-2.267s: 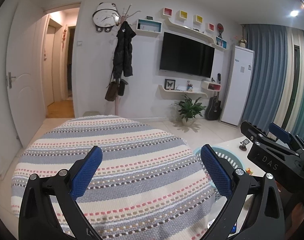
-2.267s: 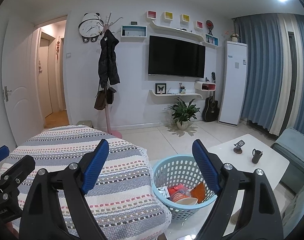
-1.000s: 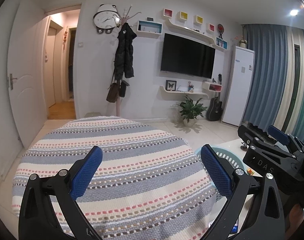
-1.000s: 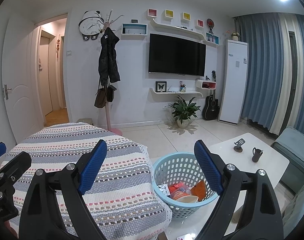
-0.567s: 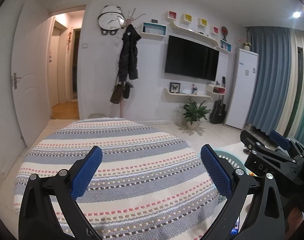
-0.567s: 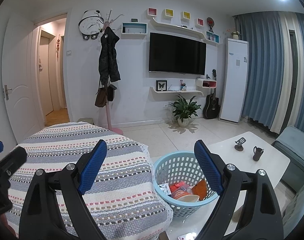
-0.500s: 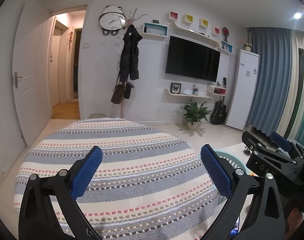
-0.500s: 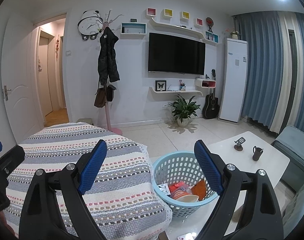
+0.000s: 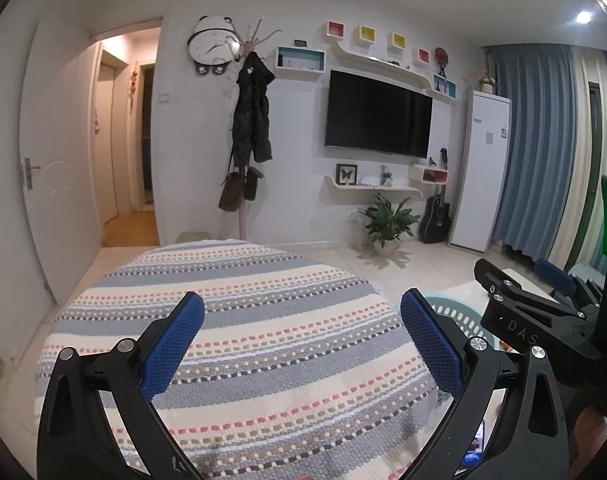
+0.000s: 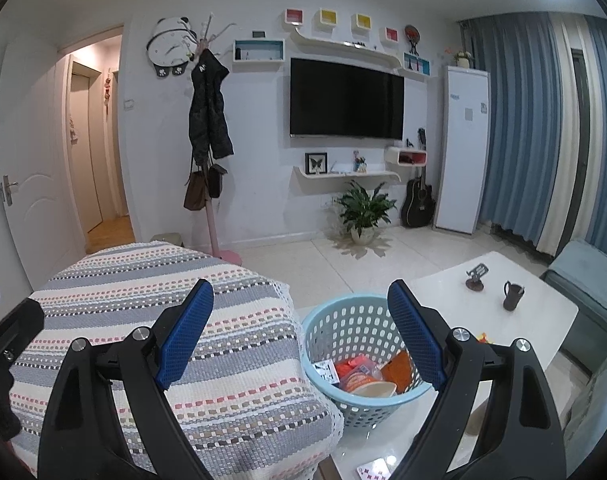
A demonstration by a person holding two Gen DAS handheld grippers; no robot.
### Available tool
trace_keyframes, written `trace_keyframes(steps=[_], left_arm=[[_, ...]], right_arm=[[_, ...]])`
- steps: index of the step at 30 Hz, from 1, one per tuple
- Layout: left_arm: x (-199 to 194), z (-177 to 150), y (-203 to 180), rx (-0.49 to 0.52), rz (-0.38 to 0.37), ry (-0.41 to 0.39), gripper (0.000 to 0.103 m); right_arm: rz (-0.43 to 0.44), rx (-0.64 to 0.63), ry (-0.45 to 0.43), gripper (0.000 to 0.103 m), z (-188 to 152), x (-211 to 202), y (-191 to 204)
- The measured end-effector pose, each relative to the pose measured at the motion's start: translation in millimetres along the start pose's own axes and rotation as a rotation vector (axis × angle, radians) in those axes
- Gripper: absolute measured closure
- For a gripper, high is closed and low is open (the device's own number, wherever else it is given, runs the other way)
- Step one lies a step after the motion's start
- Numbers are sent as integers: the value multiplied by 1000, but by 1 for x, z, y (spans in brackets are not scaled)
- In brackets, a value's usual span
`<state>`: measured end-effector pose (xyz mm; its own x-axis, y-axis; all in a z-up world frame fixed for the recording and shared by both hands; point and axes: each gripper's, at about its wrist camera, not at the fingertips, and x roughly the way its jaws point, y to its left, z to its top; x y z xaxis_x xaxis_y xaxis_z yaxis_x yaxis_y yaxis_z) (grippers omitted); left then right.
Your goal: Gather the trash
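Observation:
A light blue perforated basket (image 10: 351,320) stands on the white low table (image 10: 535,320) and holds several pieces of trash (image 10: 363,372), among them red and orange wrappers and a white bowl. My right gripper (image 10: 301,332) is open and empty, held above the basket's left side. My left gripper (image 9: 301,340) is open and empty over the striped blanket (image 9: 239,320). The basket's rim (image 9: 451,312) shows partly in the left wrist view. The right gripper's body (image 9: 535,320) shows there at the right.
The striped blanket (image 10: 143,304) covers a rounded seat to the left of the basket. A small stand (image 10: 475,276) and a dark mug (image 10: 511,296) are on the table. A teal sofa (image 10: 587,292) is at right. A card (image 10: 371,470) lies at the table's near edge.
Both grippers stayed open and empty. The left wrist view has swung a little to the left and tilted. The right wrist view is almost unchanged.

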<state>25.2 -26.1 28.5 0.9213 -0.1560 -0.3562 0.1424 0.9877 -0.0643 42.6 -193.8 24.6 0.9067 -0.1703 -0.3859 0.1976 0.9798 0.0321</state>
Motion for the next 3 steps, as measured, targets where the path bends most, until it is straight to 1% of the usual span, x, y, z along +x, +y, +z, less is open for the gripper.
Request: trace_keyframes(steps=[3], left_arm=[[0, 0, 0, -4, 2, 1, 8]], right_arm=[[0, 8, 17, 19, -2, 4, -2]])
